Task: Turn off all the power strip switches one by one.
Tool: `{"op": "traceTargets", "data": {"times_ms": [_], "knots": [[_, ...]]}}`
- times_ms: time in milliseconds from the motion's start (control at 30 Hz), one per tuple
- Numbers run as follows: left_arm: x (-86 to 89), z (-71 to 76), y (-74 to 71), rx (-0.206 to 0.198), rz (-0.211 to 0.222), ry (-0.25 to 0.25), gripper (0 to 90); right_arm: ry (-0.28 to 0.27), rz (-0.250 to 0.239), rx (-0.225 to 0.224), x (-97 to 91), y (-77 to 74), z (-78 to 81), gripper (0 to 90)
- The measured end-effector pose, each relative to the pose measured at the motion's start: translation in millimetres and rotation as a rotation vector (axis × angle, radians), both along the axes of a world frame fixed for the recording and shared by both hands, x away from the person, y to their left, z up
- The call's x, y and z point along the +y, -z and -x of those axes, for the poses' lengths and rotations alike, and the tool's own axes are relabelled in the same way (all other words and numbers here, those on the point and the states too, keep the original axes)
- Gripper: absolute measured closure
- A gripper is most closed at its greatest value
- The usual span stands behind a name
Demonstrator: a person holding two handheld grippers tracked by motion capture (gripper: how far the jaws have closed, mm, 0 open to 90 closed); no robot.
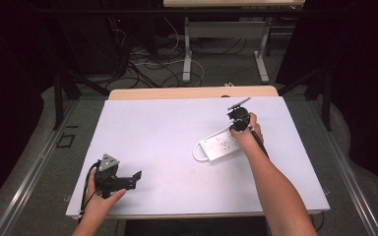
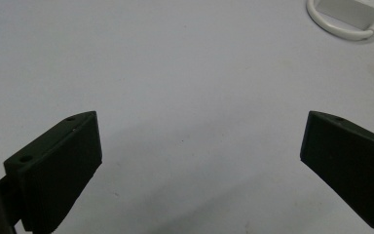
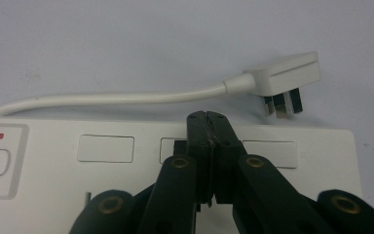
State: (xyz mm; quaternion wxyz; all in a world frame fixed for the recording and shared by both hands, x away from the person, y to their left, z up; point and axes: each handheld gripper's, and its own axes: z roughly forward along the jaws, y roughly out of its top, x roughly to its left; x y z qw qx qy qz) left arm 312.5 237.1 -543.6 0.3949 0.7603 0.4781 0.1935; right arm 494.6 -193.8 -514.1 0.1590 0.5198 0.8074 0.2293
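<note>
Right gripper jaws fully closed on nothing, tips poking the power strip face at right-centre of the table, likely pressing a socket shutter; left gripper parked wide open and empty, near-left, clear of the cable loop.

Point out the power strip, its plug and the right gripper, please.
power strip (image 3: 321, 161): right gripper view, bare white top face.
plug (image 3: 285, 73): right gripper view, white body.
right gripper (image 3: 208, 127): right gripper view, between its shut fingertips.
</note>
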Motion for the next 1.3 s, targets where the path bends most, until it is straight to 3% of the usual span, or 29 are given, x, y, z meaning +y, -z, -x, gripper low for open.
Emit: {"op": "traceTargets", "data": {"times_ms": [600,633,967,1300], "knots": [[-0.1,0.2,-0.1,0.0,-0.002,0.001,1.3,0.006,-0.006,-0.001,-0.9,1.2,0.4,90.0],[0.0,0.3,-0.1,0.0,-0.002,0.001,1.3,0.007,0.022,-0.004,-1.0,2.1,0.6,90.0],[-0.1,-0.3,-0.3,-0.005,-0.008,0.006,1.3,0.011,-0.02,-0.018,-3.6,3.8,1.7,90.0],[-0.6,0.0,0.1,-0.002,-0.003,0.003,1.3,0.009,0.002,-0.014,-3.5,2.9,1.5,90.0]]}}
